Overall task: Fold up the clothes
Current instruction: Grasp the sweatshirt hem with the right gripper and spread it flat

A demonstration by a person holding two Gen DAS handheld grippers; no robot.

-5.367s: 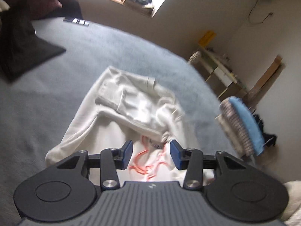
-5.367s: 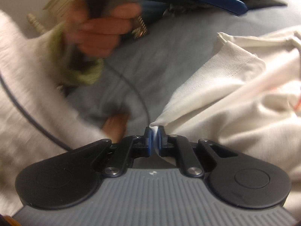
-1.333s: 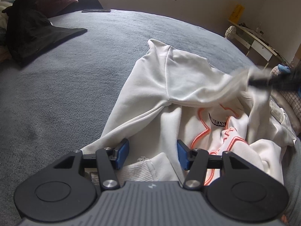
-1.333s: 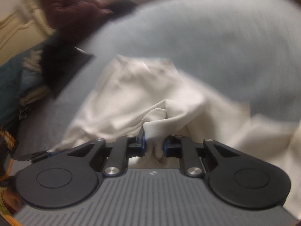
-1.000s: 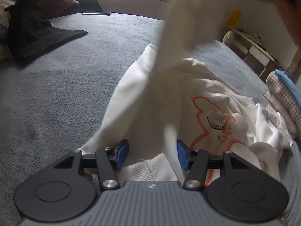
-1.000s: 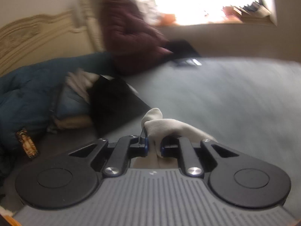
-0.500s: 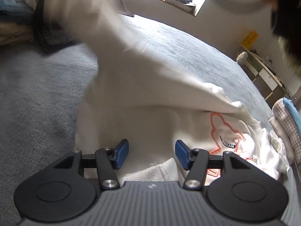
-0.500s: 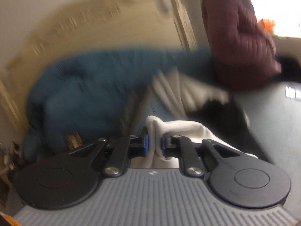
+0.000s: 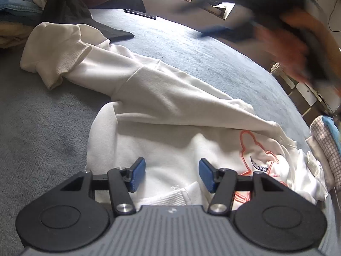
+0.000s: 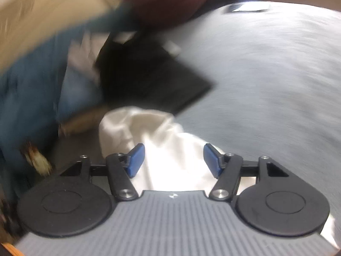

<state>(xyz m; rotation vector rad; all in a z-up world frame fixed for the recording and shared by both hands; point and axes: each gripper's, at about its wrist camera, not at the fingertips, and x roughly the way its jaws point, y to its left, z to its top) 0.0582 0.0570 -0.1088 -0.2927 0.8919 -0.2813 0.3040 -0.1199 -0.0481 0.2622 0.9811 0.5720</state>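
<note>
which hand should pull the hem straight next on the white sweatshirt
Left. The left tongs stand open right over the white sweatshirt's ribbed hem. The right tongs have just opened off the sleeve cuff, away at the far end.

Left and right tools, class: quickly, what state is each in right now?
Left tool: open, over the white sweatshirt, gripping nothing.
Right tool: open, jaws just opened; the sleeve cuff lies between them, unpressed.

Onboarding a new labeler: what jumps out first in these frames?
The cream sweatshirt sprawled on the grey bed, one sleeve stretched to the upper left toward the dark clothes pile. Its orange outline print shows at right. The right gripper, jaws just opened, hangs over the sleeve cuff.
</note>
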